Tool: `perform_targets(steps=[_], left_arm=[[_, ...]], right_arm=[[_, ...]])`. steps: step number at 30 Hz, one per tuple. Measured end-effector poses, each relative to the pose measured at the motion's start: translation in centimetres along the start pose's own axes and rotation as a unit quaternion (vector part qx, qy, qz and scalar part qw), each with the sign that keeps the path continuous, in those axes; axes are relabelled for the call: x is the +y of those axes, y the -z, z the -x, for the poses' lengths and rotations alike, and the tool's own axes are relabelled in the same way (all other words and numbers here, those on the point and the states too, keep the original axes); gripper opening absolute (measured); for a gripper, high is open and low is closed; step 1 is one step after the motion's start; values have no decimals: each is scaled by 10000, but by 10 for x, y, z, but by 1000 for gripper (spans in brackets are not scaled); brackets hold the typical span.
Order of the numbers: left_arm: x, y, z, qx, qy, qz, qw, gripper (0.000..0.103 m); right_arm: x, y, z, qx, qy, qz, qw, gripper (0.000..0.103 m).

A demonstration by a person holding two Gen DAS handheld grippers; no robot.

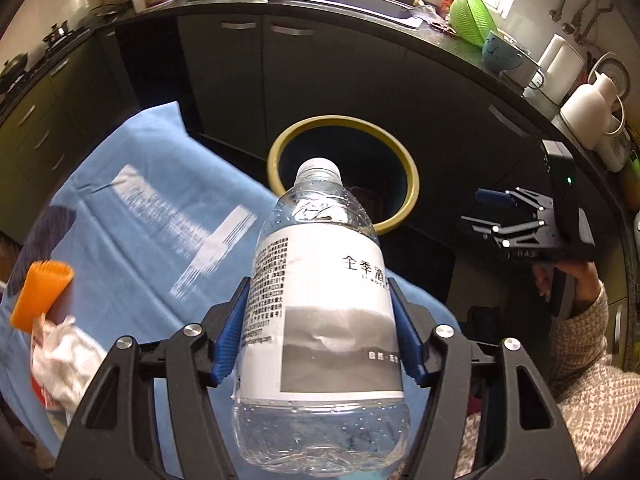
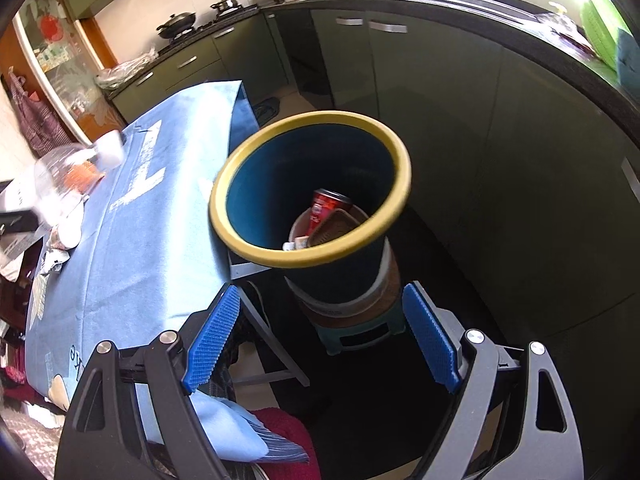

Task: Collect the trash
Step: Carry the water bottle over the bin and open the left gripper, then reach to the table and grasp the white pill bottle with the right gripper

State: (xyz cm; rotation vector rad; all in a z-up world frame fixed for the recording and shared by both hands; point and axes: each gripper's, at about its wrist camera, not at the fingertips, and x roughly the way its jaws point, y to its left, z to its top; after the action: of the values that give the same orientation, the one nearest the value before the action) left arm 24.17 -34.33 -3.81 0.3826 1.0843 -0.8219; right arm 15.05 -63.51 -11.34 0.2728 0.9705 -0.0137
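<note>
Left gripper is clamped on a clear bottle, blue pads squeezing the white label from both sides. The bottle runs lengthwise straight out from the fingers, base nearest the camera, cap pointing away at the bin ahead. Off to that gripper's left, an orange cup and crumpled paper sit on the blue cloth.

Right gripper is wide open with nothing between its pads. Only its camera looks down into the bin: a red can and some brown wrapper-ish thing at the bottom. The bottle is just a blur at the far left there. The left view catches the right gripper from outside, though.
</note>
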Motion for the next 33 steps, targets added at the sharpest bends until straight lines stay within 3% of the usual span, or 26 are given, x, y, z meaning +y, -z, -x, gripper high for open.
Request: perform_targets(steps=[5,8,11,12,15,19,25,29,33], left_arm=[[-21,-63,-66,167,303,-181,9992,61],[-33,-95,-105,69,271,-286,9992,62],[-37,-116,-136,-10,164,-332,9993,63],[-37,-121,-144,-9,58,-343,9994,68],[-35,-123,-147,-35,42,-267,9996,71],[-33,-109,-113,-263,138,-246,9993,71],[-18,-53,-18,-1050,78,-162,9943,77],[-2,5,46,-1582,-156,47,9873,81],[20,72,93,-1861,-375,409,9810,84]], right_arm=[[-29,11,5,29,106,-292,9995,83],[-43,18,7,55,144,-451,9989,83],[-52,24,8,93,159,-556,9983,83],[-54,25,8,102,150,-574,9982,83],[-57,29,10,108,129,-588,9981,83],[-59,28,10,83,83,-594,9982,83],[-32,16,5,99,-52,-271,9996,83],[-3,5,5,120,-115,89,9998,83],[42,-13,2,150,-262,561,9980,83]])
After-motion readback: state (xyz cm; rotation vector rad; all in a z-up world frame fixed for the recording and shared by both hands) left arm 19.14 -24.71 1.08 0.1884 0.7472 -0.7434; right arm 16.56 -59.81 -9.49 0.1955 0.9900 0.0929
